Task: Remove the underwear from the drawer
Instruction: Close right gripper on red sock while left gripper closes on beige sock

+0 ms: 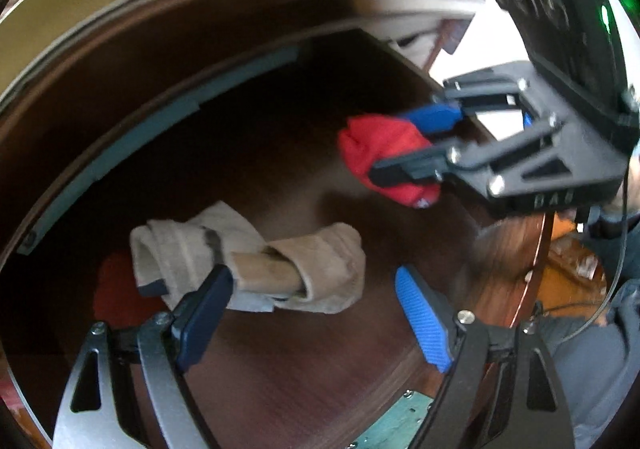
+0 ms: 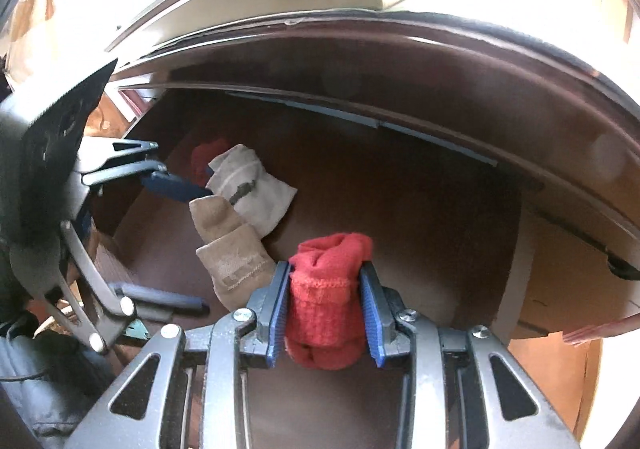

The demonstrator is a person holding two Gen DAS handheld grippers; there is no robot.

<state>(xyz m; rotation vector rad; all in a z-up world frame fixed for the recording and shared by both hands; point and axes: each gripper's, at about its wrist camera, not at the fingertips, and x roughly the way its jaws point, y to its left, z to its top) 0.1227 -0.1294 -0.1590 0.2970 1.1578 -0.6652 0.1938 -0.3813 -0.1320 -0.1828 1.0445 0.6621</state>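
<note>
The dark brown wooden drawer (image 2: 420,209) holds a beige rolled cloth bundle (image 1: 256,261) just ahead of the wide-spread left tongs (image 1: 316,313), its long axis crosswise. The right tongs (image 2: 325,303) clamp a red rolled bundle (image 2: 326,289).
</note>
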